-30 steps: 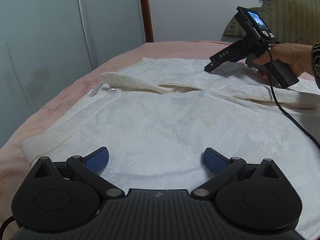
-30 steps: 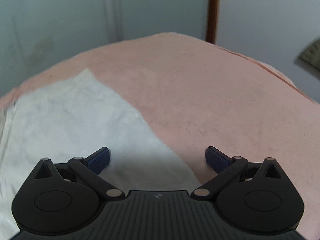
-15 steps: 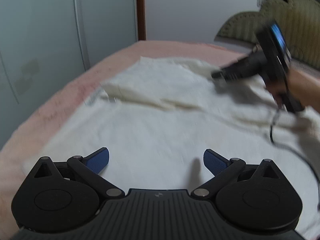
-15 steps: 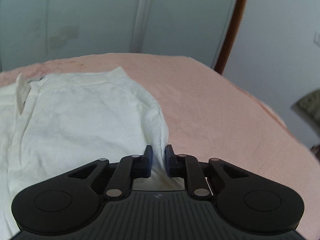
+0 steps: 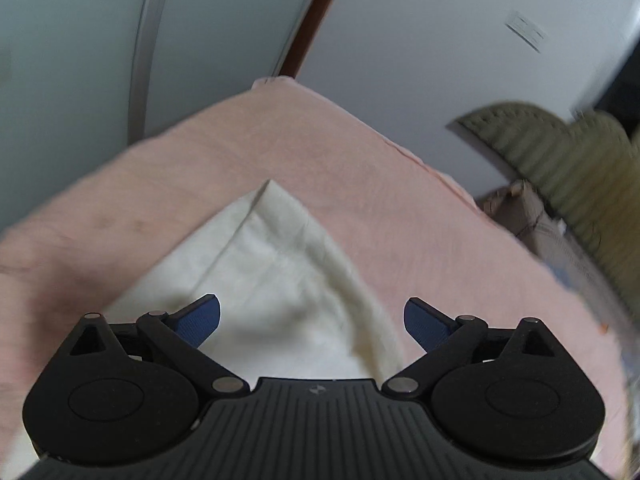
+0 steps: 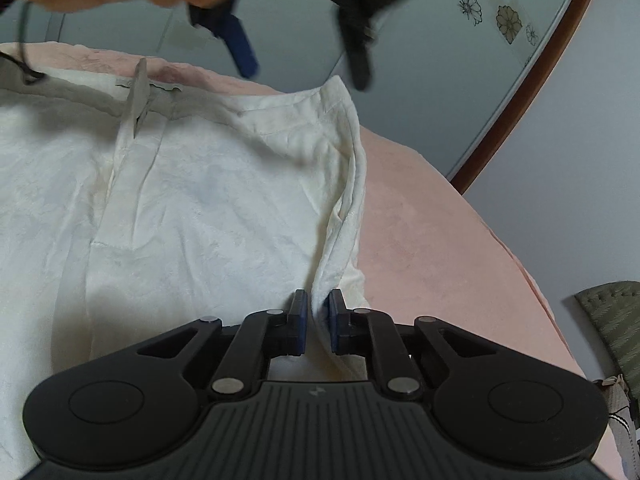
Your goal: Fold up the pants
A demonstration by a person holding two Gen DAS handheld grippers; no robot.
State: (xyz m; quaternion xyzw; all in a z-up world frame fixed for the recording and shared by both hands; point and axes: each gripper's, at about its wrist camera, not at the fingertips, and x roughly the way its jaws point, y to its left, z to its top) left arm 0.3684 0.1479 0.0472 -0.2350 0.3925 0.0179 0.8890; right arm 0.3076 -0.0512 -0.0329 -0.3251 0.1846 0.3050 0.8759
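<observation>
Right tongs pinch the side seam of the white pants on the pink bed; left tongs hang spread above the waistband corner.

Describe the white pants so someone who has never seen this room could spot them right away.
Start at the bed with the pink cover beside the frosted wardrobe doors. The white pants lie spread flat on it, waistband toward the far edge, with the right gripper pinching their side seam. They are the only pale, wrinkled garment on that pink surface.
</observation>
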